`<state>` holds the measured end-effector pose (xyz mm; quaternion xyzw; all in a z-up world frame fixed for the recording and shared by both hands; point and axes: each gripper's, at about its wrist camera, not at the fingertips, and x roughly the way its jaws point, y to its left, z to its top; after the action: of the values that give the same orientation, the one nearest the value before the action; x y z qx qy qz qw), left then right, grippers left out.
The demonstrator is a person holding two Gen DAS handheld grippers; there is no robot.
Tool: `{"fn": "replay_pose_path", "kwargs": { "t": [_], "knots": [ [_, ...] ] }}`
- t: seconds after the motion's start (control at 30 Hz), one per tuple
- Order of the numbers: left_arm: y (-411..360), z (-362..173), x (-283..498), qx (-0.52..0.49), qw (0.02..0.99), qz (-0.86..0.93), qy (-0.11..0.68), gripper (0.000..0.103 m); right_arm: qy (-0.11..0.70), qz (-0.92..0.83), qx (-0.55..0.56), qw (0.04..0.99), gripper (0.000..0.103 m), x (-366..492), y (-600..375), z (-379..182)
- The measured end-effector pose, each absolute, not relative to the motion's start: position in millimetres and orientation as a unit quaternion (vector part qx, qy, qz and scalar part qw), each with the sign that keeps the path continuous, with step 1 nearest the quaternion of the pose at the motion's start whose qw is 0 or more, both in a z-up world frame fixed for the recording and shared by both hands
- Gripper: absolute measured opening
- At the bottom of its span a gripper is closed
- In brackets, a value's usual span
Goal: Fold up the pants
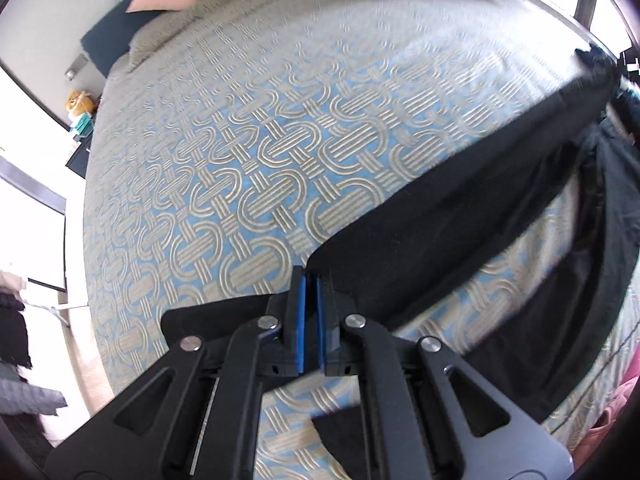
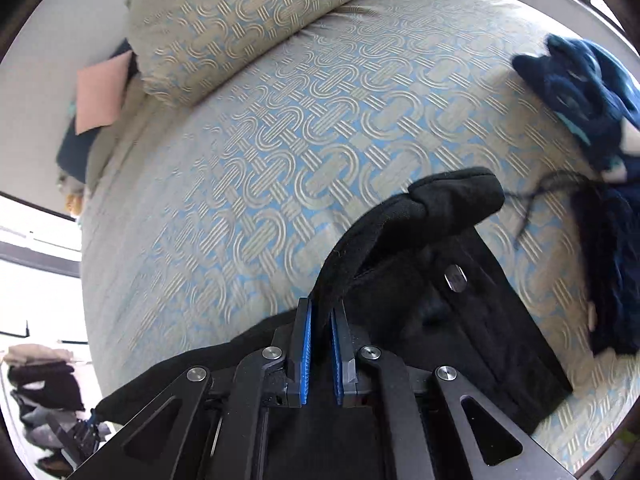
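Both tongs clenched on black pants (image 1: 460,216): left tongs (image 1: 311,280) pinching a cuff corner, right tongs (image 2: 322,308) pinching the thick waistband edge. Pants stretched and partly lifted over the patterned bed (image 1: 240,140), lower part draped on it. Risk judged: thin pinch slipping under tension, dropping an end; slack leg bunching, skewing fold. No containers seen. Dark blue garment (image 2: 592,92) lying nearby.
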<state>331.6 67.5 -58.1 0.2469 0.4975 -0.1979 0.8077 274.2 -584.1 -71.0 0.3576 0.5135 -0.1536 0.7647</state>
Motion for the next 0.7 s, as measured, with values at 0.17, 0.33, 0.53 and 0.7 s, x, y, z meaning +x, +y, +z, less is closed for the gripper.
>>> {"fn": "replay_pose_path", "kwargs": {
  "t": [0.17,0.33,0.53,0.7],
  "knots": [
    [79,-47,275,0.242,0.818,-0.208,0.479,0.006,0.511,-0.152,0.339,0.776,0.007,213,-571,-73],
    [93,-52,226,0.221,0.823,-0.211,0.479,0.006,0.508,-0.150,0.325,0.784,0.007,159,-555,-76],
    [99,-84,180,0.226,0.809,-0.206,0.502,0.007,0.501,-0.145,0.339,0.783,0.007,115,-550,-82],
    [108,-100,152,0.207,0.812,-0.197,0.509,0.007,0.498,-0.142,0.350,0.781,0.008,89,-553,-87]
  ]
}}
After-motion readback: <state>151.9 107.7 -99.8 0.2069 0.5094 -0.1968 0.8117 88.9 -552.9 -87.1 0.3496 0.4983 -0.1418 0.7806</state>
